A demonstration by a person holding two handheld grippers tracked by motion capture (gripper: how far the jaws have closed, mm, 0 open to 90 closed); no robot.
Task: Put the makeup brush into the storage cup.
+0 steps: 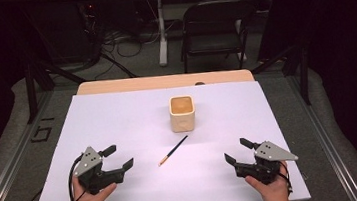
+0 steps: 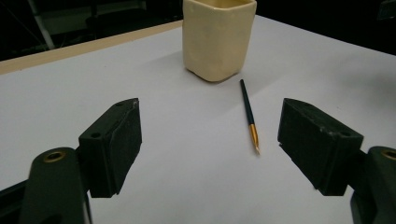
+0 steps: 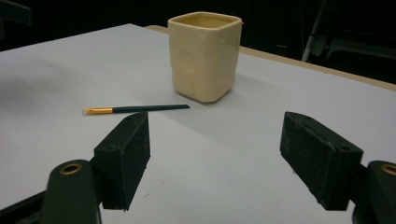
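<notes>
The paintbrush [image 1: 173,150] lies flat on the white worktop [image 1: 118,117], just in front of the cream cup [image 1: 182,113] and between the 2 tools. Its long axis runs diagonally, bristle end toward the left tool [image 1: 118,157], handle tip toward the cup. Both the left and the right tool [image 1: 237,150] are released, holding nothing. The left looks nearer to it.

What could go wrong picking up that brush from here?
The paintbrush is thin and lies flat on the white sheet, so open jaws may scrape the sheet or slip off it. Its dark end lies close to the cream cup; a gripper approaching there could nudge the cup.
</notes>
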